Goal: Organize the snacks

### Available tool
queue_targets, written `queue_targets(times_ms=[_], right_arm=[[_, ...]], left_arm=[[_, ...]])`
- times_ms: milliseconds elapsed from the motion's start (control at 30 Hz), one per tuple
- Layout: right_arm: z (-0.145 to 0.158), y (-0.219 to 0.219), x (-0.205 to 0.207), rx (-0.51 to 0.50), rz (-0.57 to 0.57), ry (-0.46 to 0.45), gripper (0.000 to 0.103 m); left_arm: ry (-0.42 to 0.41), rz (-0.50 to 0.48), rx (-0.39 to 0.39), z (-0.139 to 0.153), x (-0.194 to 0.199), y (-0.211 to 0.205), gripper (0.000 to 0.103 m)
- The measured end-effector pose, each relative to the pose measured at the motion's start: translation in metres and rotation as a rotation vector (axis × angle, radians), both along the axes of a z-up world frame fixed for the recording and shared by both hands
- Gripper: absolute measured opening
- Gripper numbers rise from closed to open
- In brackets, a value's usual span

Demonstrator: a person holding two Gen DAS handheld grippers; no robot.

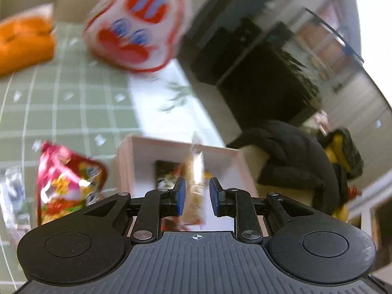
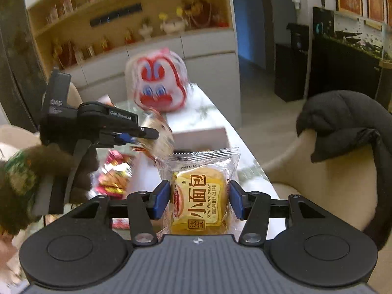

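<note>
**Q:** What do the two grippers have?

**A:** In the right wrist view, the right gripper (image 2: 199,202) sits low and centre, its blue pads pinching a clear packet of yellow mini French bread (image 2: 199,196) by both sides. In the left wrist view, the left gripper (image 1: 197,199) has its jaws a little apart around a thin, blurred snack wrapper (image 1: 194,183). Whether the pads actually press it cannot be told.

**Q:** Where should the snacks go?

**A:** Probably into the pale open box (image 1: 127,161) just above the left gripper in that view. It already holds some packets. In the right wrist view the box (image 2: 201,134) shows above the bread.

**Q:** What lies around it?

**A:** A pink and red snack bag (image 1: 66,181) at lower left, an orange pack (image 1: 24,41) at upper left, and a white bag with a red cartoon face (image 1: 139,22) at top centre, all on a green checked tablecloth (image 1: 73,107).

**Q:** What might go wrong?

**A:** The left wrapper looks loosely held, so it may slip and land outside the box. Both grippers seem headed for one small opening and could bump. A hard squeeze might crush the bread.
</note>
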State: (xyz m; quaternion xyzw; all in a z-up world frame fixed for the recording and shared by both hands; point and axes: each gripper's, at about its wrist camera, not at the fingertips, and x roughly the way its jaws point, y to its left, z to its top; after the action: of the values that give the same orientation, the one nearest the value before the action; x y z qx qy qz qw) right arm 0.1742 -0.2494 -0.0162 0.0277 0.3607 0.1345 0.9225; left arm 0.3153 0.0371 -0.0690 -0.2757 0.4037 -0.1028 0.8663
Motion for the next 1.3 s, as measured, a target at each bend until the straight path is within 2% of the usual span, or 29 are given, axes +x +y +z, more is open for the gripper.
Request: queue_targets(times_ms=[100, 200, 300, 367, 400, 467, 567, 767, 867, 1067, 1200, 1300], right_arm=[[-0.009, -0.001, 0.007, -0.047, -0.009, 0.017, 0.052], [-0.022, -0.001, 0.023, -0.040, -0.036, 0.067, 0.052], [-0.025, 0.006, 0.048, 0.003, -0.043, 0.077, 0.052], [-0.021, 0.016, 0.073, 0.033, -0.036, 0.026, 0.052], [-0.020, 0.021, 0.083, 0.037, -0.034, -0.011, 0.054], [-0.022, 0.033, 0.106, -0.032, -0.062, -0.043, 0.065], [-0.029, 0.040, 0.115, -0.023, -0.037, -0.007, 0.066], [-0.056, 0.062, 0.099, 0.004, 0.059, 0.080, 0.066], [-0.057, 0.088, 0.093, 0.026, 0.133, 0.102, 0.066], [-0.049, 0.164, 0.093, 0.002, 0.291, 0.072, 0.067], [-0.061, 0.214, 0.127, -0.038, 0.310, 0.104, 0.070], [-0.077, 0.249, 0.165, -0.063, 0.302, 0.149, 0.070]], left_arm=[[-0.009, 0.062, -0.083, -0.009, -0.027, 0.021, 0.025], [-0.038, 0.089, -0.088, -0.006, -0.066, 0.037, 0.025], [-0.045, 0.083, -0.055, -0.002, -0.096, 0.045, 0.025], [-0.042, 0.059, -0.016, 0.001, -0.107, 0.049, 0.025], [-0.042, 0.057, 0.015, 0.002, -0.113, 0.050, 0.025], [-0.034, 0.070, 0.090, 0.000, -0.126, 0.055, 0.025], [0.005, 0.108, 0.135, -0.009, -0.146, 0.068, 0.025], [0.097, 0.194, 0.127, -0.031, -0.175, 0.088, 0.025], [0.132, 0.206, 0.112, -0.037, -0.184, 0.090, 0.025], [0.149, 0.174, 0.078, -0.039, -0.192, 0.088, 0.025], [0.163, 0.156, 0.078, -0.040, -0.206, 0.091, 0.025], [0.158, 0.056, -0.004, -0.044, -0.218, 0.088, 0.024]])
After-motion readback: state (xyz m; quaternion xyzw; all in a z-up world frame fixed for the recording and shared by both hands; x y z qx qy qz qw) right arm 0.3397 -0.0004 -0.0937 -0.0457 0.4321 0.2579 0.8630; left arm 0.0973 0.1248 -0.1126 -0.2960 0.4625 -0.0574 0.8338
